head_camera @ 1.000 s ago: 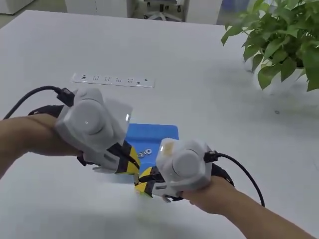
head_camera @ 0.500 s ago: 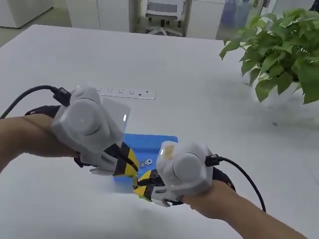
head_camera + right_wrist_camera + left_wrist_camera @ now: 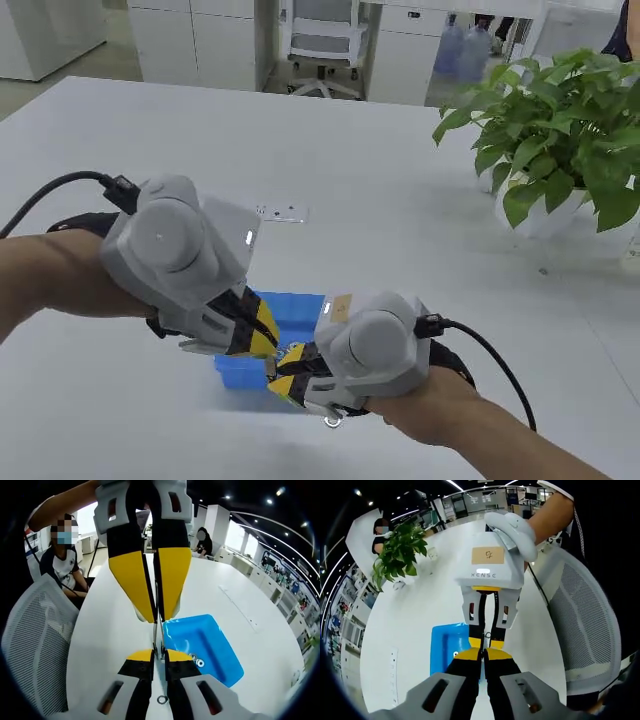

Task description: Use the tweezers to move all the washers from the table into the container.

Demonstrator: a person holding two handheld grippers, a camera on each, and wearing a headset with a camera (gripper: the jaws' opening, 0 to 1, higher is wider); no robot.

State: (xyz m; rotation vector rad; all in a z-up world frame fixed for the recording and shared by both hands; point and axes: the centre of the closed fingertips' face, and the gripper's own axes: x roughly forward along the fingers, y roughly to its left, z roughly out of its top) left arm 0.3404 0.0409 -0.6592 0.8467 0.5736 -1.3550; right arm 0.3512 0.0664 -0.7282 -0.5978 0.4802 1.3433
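Note:
My left gripper and right gripper meet tip to tip over the near edge of the blue container. Thin metal tweezers run between the two pairs of yellow jaw tips. In the right gripper view, my right gripper is shut on the tweezers' lower end and the left gripper comes down from above, shut on the other end. Two washers lie inside the container. One washer lies on the white table under my right gripper, seen too as the washer.
A potted plant stands at the far right of the table. A white power strip lies beyond the container. A mesh chair and a seated person are at the table's near side.
The head camera has tilted up. Both grippers stay tip to tip; the left one now hides the washers in the container, and a washer shows under the right gripper.

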